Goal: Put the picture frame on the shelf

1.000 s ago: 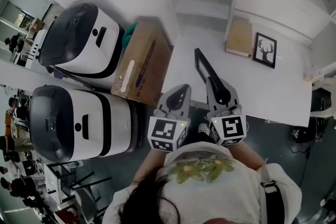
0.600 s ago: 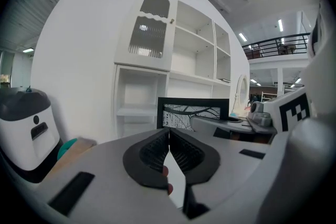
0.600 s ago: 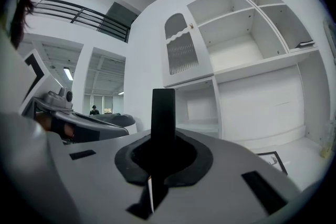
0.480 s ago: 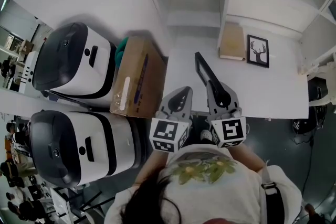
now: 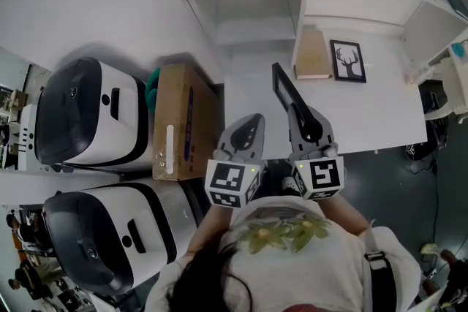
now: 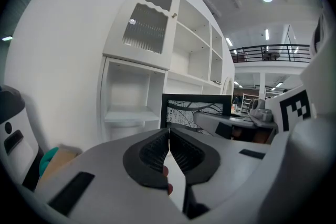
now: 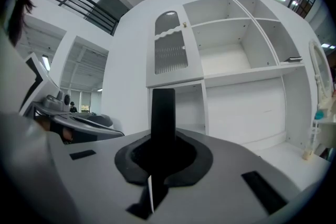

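Observation:
My right gripper (image 5: 304, 126) is shut on a black picture frame (image 5: 285, 90), which points edge-on over the white table (image 5: 380, 120) toward the shelf unit (image 5: 248, 11). In the right gripper view the frame (image 7: 163, 113) stands upright as a dark bar between the jaws of the right gripper (image 7: 161, 157), before the white shelves (image 7: 236, 55). My left gripper (image 5: 251, 129) hovers beside it at the table's near edge, shut and empty. From the left gripper (image 6: 169, 148) the frame (image 6: 197, 105) shows its patterned face.
A deer picture in a black frame (image 5: 348, 61) and a tan board (image 5: 312, 55) lie on the table near the shelves. A cardboard box (image 5: 175, 120) and two white-and-black machines (image 5: 88, 113) (image 5: 110, 237) stand on the left. Small items sit at the far right (image 5: 455, 55).
The head view has shifted: shelves, table and deer picture now sit further left and higher, the machines lower. Both grippers keep the same pose, the right still holding the frame.

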The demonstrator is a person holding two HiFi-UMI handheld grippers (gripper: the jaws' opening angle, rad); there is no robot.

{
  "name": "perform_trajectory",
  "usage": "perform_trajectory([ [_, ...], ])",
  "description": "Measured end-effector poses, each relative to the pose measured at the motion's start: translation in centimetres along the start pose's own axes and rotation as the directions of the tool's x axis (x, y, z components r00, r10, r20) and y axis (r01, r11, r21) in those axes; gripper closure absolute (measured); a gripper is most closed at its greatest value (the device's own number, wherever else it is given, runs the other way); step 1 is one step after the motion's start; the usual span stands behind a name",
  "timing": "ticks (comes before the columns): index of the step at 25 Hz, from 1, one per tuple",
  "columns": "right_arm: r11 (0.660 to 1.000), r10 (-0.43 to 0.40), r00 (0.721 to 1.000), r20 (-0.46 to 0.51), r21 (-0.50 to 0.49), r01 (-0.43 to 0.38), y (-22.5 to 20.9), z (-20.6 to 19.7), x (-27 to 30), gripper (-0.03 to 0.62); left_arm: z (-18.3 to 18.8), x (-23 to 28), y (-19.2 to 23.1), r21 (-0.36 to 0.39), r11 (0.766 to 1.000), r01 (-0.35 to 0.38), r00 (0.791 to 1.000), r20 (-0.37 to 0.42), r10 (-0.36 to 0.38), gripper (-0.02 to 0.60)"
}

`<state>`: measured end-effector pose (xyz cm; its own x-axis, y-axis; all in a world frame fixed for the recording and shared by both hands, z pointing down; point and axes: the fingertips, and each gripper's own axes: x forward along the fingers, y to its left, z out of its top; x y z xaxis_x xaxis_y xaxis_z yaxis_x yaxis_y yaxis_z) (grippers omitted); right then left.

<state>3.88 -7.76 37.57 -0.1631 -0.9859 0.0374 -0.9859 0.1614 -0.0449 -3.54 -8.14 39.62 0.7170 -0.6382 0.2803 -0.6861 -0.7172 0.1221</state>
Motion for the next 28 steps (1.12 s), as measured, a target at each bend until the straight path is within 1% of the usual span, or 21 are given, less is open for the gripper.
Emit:
perform_trajectory([
  [5, 0.999, -0.048, 0.999, -0.002, -0.013, 0.048, -0.2, 0.2, 0.9, 0.557, 0.4, 1.3, 0.5, 0.002, 0.998, 0.059, 0.998, 0.007, -0.059, 0.549],
  [10, 0.995, -0.092, 0.996, 0.002, -0.027, 0.092, -1.2, 0.4, 1.9, 0.557, 1.0, 2.6, 1.0, 0.007, 0.995, 0.103, 0.995, 0.014, -0.103, 0.549],
  [18, 0.987, -0.160, 0.987, 0.015, -0.025, 0.161, -2.3, 0.3, 3.9, 0.557, 1.5, 4.1, 2.5, 0.029, 0.988, 0.150, 0.989, 0.012, -0.150, 0.549],
  [28, 0.974, -0.227, 0.974, 0.018, -0.014, 0.227, -3.2, -0.1, 5.9, 0.557, 2.3, 6.0, 3.5, 0.063, 0.974, 0.220, 0.975, 0.004, -0.220, 0.549],
])
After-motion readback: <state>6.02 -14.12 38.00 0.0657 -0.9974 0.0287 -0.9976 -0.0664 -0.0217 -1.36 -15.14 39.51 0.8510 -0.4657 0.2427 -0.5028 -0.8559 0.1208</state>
